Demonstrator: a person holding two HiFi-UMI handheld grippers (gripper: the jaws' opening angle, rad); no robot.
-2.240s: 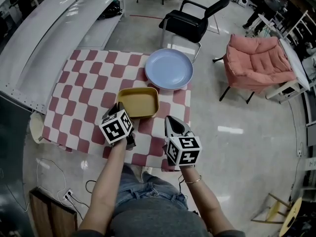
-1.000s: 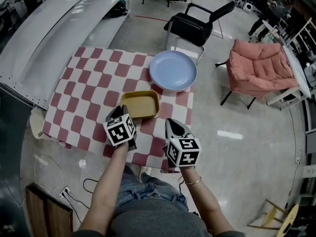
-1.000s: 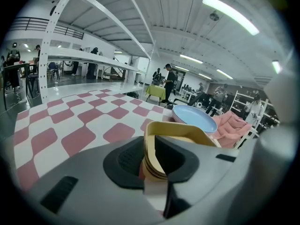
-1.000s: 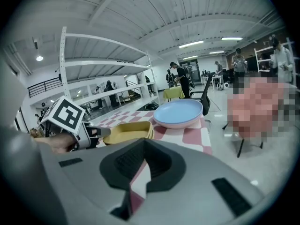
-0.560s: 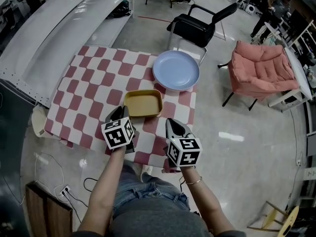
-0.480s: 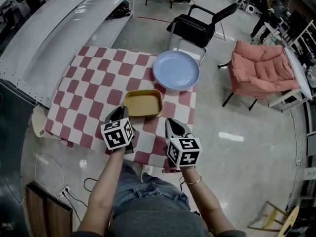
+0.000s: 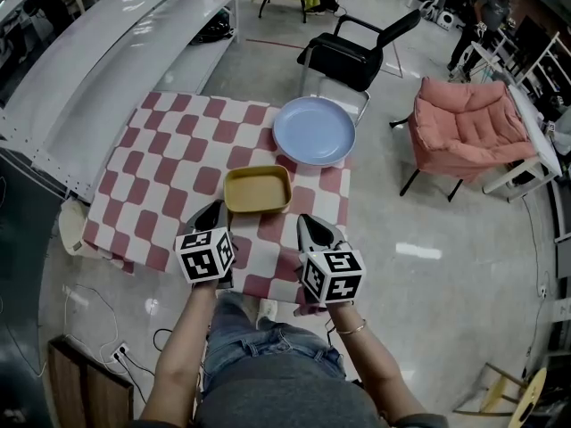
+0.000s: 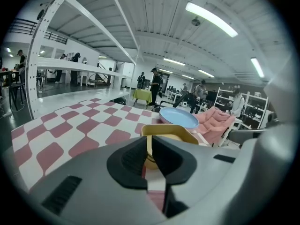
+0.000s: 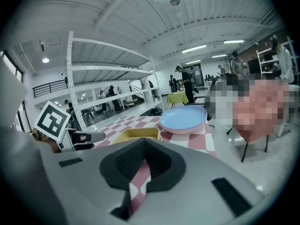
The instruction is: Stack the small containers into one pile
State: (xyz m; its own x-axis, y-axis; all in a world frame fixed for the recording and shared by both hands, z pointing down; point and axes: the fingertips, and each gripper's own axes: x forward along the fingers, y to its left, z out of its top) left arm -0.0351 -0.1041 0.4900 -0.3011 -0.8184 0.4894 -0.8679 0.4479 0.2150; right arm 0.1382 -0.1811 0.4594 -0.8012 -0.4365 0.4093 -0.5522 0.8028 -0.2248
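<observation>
Yellow container [image 7: 257, 190] sits in the head view on the checkered cloth [image 7: 161, 159], just near of the blue plate [image 7: 314, 131], with the left gripper [image 7: 214, 212] and right gripper [image 7: 312, 225] low over the cloth's near edge, apart from it. From the left gripper view, the jaws are closing to a thin slit with nothing between them, and the container shows just beyond their tips. From the right gripper view, the jaw tips meet on nothing, checkered cloth showing through the wedge behind them, while the container lies ahead and to the left, the plate past it.
</observation>
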